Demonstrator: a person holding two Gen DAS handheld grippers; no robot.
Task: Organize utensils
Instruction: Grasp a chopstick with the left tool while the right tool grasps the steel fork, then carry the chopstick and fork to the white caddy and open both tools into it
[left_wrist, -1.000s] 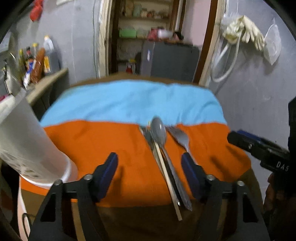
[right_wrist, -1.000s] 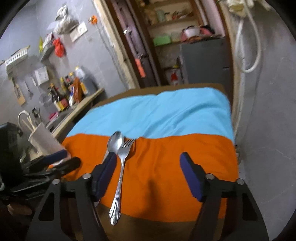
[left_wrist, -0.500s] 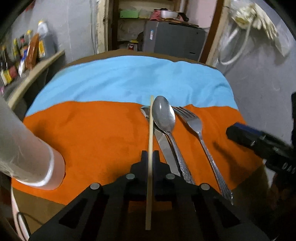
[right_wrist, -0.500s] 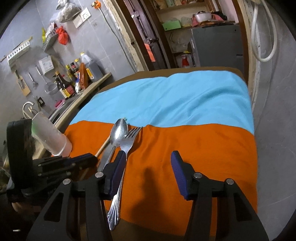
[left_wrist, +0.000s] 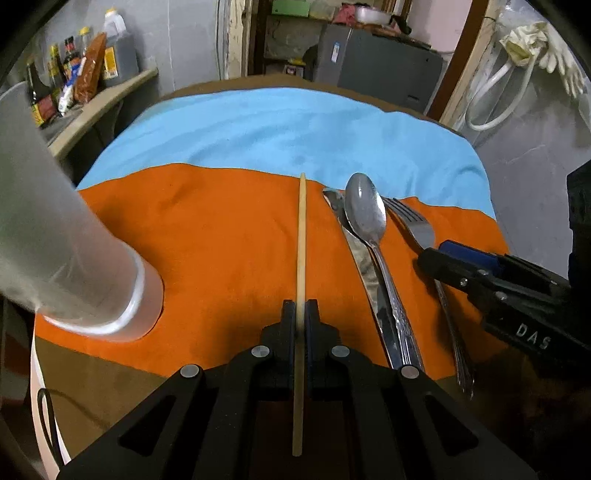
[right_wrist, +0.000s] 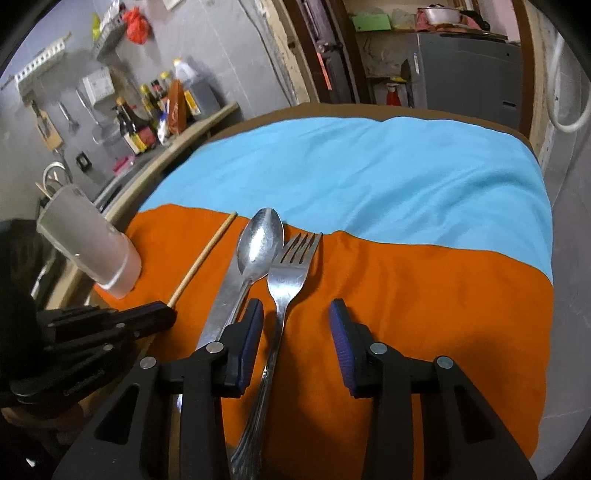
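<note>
- Since a second back, the left gripper (left_wrist: 301, 314) went from wide open over the pile to clamped on the wooden chopstick (left_wrist: 301, 236), which is now off to the left of the other utensils instead of lying among them. The right gripper (right_wrist: 295, 332) has slid in over the fork (right_wrist: 291, 269).
- Right jaws are closing with the fork's neck between them, but the pads aren't on it yet.
- Risk one: the chopstick is pinched near its middle with lots of stick out front, so I'd guess it pivots or slips on the way to the white cup (left_wrist: 74, 236) at the left.
- Risk two: the left pad sits right by the spoon (right_wrist: 258, 247) and the knife (right_wrist: 225, 295) under it, so it might nudge them.
- The fork is plain steel with a patterned handle, flat on the orange cloth (right_wrist: 424, 314), tines toward the blue cloth (right_wrist: 369, 173).
</note>
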